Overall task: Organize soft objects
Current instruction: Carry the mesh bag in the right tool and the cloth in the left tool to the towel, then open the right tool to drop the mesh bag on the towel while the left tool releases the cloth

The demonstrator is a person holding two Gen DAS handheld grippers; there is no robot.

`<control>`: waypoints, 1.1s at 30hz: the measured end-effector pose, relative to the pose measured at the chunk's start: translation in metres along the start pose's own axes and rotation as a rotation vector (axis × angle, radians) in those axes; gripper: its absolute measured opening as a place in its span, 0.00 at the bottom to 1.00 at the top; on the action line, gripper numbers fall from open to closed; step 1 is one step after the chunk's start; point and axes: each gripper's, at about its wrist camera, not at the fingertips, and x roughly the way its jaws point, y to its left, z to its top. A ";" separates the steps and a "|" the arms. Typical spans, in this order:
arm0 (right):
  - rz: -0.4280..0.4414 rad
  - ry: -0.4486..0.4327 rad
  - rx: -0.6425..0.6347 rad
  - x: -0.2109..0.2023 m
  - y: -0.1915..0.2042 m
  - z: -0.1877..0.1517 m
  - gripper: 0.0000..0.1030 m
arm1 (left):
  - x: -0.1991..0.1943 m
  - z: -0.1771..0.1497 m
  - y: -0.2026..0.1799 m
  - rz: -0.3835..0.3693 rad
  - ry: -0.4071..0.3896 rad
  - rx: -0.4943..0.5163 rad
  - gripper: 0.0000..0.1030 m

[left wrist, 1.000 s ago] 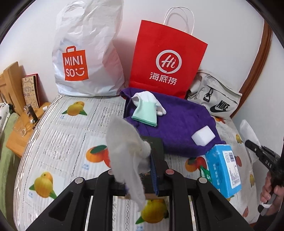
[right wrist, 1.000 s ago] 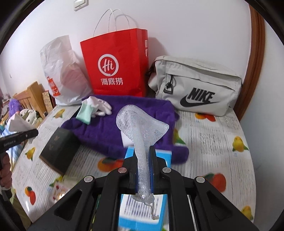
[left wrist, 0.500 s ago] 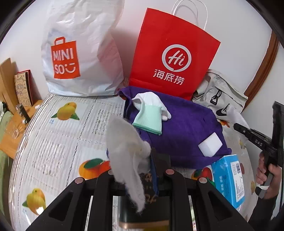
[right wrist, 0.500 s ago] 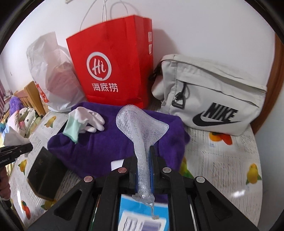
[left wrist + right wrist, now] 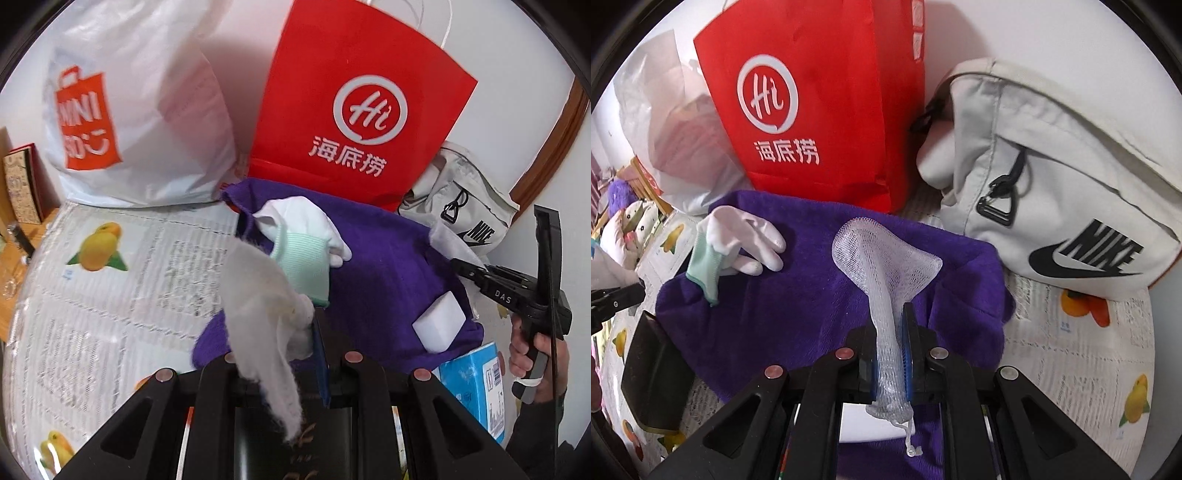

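Over a tablecloth (image 5: 110,295) printed with oranges and pears, two hand-held grippers hang above a rumpled purple plush towel (image 5: 798,295). Nearest the lens, the left gripper (image 5: 310,332) pinches a limp, fuzzy white wipe (image 5: 258,306), its frayed tail drooping past the black fingers; the jaws are almost fully closed on the thin fabric. The right gripper (image 5: 891,332) has a tube of clear white plastic mesh netting (image 5: 886,266) between its blue pads, the net flaring into a fan above them; its jaws are easing apart, with the netting still between them and touching both pads. A glossy black box (image 5: 653,373) lies flat at the towel's left edge, and a blue tissue pack (image 5: 476,384) sits at its right. On the towel rest a smooth white rectangular sponge block (image 5: 439,325) and a white knit glove with a ribbed mint cuff (image 5: 731,243). Behind the towel, against the wall, stand a creased white Miniso plastic bag (image 5: 129,110), a stiff red paper Haidilao bag (image 5: 820,103) and a beige canvas Nike pouch (image 5: 1052,184). A person's hand (image 5: 532,354) grips the right tool's handle.
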 end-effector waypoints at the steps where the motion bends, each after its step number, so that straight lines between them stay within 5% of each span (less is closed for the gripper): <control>1: 0.001 0.010 -0.004 0.005 0.000 0.001 0.15 | 0.007 0.001 -0.002 0.001 0.017 0.006 0.19; 6: -0.015 0.052 -0.039 0.023 0.001 0.004 0.17 | 0.028 0.005 -0.002 -0.005 0.073 -0.006 0.19; 10: 0.002 0.067 -0.039 0.033 -0.002 0.004 0.42 | 0.042 0.006 -0.003 -0.012 0.108 -0.011 0.19; 13: 0.011 0.077 -0.023 0.036 -0.005 0.005 0.45 | 0.049 0.006 -0.006 -0.023 0.134 -0.002 0.19; 20: 0.011 0.040 -0.040 0.026 -0.005 0.006 0.75 | 0.063 0.005 -0.017 -0.024 0.184 0.025 0.19; 22: 0.011 0.022 -0.054 0.020 -0.004 0.007 0.81 | 0.065 0.006 -0.019 -0.023 0.202 0.025 0.27; 25: -0.023 -0.013 -0.067 0.010 -0.001 0.007 0.81 | 0.064 0.009 -0.021 -0.004 0.208 0.023 0.59; 33: -0.009 -0.085 -0.025 -0.033 0.006 -0.008 0.81 | 0.039 0.006 -0.021 0.044 0.177 0.041 0.63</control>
